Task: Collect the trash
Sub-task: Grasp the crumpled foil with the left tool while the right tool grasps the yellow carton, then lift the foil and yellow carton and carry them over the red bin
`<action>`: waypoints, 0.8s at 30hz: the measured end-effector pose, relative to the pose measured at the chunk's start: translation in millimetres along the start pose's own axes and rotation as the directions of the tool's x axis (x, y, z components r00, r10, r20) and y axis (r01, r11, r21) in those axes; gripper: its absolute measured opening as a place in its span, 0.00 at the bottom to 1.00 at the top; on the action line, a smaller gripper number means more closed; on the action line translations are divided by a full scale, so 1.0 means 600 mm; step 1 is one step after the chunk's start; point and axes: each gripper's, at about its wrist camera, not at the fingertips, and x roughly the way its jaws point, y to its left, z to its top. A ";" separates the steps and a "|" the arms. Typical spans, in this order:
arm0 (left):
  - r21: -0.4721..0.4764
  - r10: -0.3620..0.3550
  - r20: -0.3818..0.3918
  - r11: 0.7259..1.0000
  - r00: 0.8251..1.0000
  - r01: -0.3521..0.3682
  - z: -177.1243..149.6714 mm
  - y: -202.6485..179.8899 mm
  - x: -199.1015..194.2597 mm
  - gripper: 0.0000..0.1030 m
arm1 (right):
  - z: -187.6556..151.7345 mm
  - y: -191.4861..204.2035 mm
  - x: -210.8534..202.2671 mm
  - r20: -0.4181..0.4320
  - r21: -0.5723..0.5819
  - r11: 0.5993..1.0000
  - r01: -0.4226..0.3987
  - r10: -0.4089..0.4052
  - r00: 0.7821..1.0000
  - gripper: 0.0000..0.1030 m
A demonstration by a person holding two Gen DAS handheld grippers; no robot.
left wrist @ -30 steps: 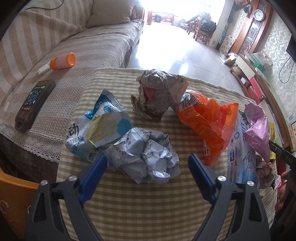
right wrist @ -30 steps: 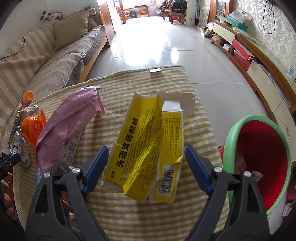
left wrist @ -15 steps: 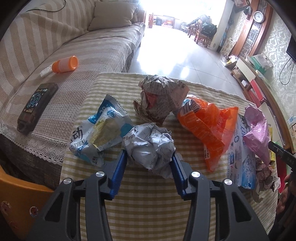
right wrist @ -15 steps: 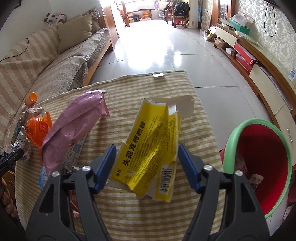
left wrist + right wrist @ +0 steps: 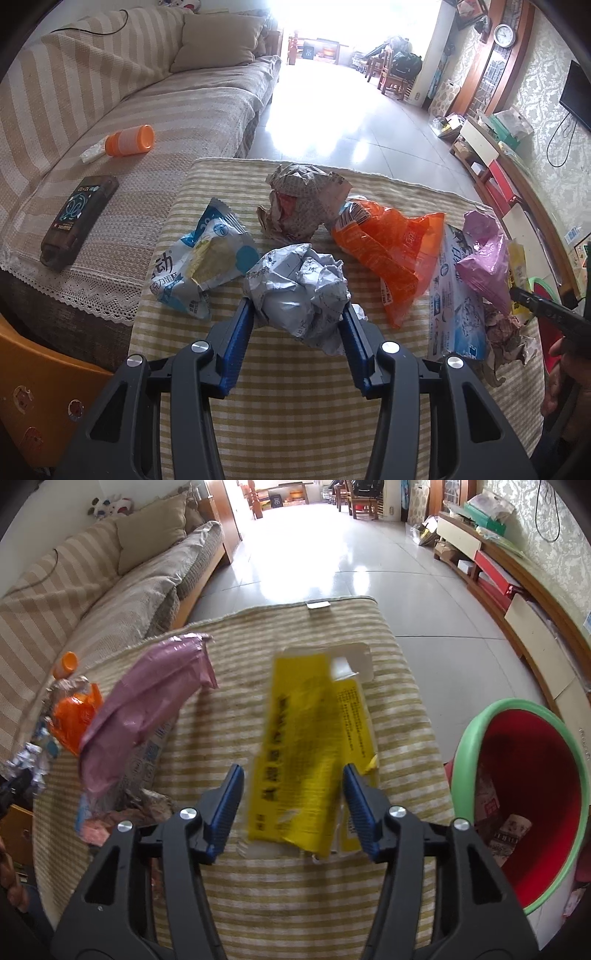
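My left gripper (image 5: 297, 314) is shut on a crumpled grey-white paper ball (image 5: 297, 291) over the striped tablecloth (image 5: 295, 417). Around it lie a blue-white snack wrapper (image 5: 203, 262), a brown crumpled paper (image 5: 301, 206), an orange plastic bag (image 5: 391, 247) and a pink bag (image 5: 484, 258). My right gripper (image 5: 293, 775) is closed on a flattened yellow carton (image 5: 303, 760), which looks blurred and tilted. The red bin with a green rim (image 5: 532, 794) stands on the floor to the right of the table.
A striped sofa (image 5: 129, 122) runs along the left, with an orange-capped bottle (image 5: 129, 136) and a dark box (image 5: 79, 218) on it. A blue-white printed pack (image 5: 458, 306) lies under the pink bag. A low cabinet (image 5: 517, 590) lines the right wall.
My left gripper closed on the grey paper ball and lifted it slightly. My right gripper closed on the yellow carton, which has tipped up off the cloth.
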 end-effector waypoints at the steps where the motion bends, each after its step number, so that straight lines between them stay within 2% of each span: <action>1: 0.002 0.000 0.002 1.000 1.000 0.000 -0.001 0.000 -0.002 0.43 | -0.002 0.000 0.000 0.005 -0.003 1.000 0.004 -0.004 1.000 0.45; 7: 0.012 -0.023 0.024 1.000 0.999 0.023 -0.005 -0.005 -0.019 0.43 | -0.003 -0.008 -0.025 0.032 0.019 1.000 -0.016 0.015 0.999 0.38; 16: -0.011 -0.055 0.045 0.998 0.997 0.055 -0.014 0.001 -0.056 0.43 | -0.016 0.014 -0.100 0.097 -0.014 0.999 -0.045 0.046 0.994 0.38; 24: -0.038 -0.086 0.105 0.995 0.991 0.090 -0.015 0.014 -0.123 0.43 | -0.031 0.030 -0.164 0.146 -0.036 0.994 -0.102 0.106 0.983 0.38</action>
